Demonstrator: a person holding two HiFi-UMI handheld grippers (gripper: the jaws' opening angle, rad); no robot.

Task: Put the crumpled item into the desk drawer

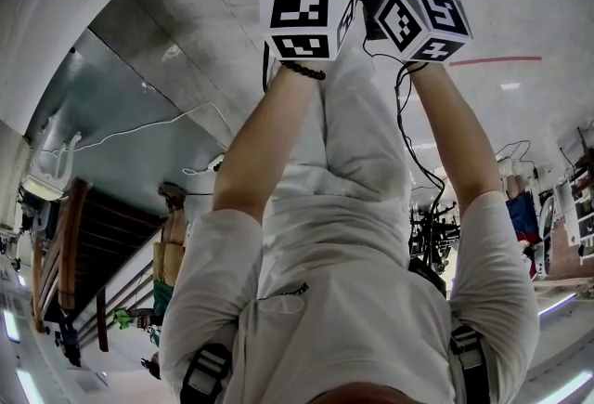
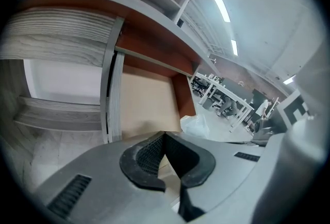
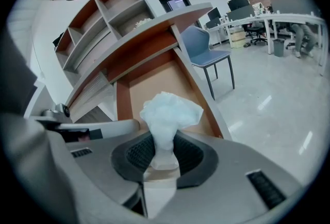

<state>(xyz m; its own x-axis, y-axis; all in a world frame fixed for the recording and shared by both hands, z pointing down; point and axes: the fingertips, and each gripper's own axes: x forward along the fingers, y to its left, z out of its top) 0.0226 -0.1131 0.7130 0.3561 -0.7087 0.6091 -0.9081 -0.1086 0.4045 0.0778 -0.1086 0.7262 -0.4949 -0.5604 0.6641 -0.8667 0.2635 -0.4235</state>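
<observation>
In the right gripper view, my right gripper is shut on a crumpled white paper wad. The wad sticks out past the pads, above the open desk drawer, which has a tan bottom and red-brown sides. In the left gripper view, my left gripper has its pads together with nothing between them. It points at the same drawer, and the wad shows at its right. The head view shows only both arms and the marker cubes, left and right; the jaws are hidden there.
Open shelves rise above the grey desktop. A blue chair stands right of the drawer on the shiny floor. Office desks and chairs stand farther back. A white cable hangs at the left in the head view.
</observation>
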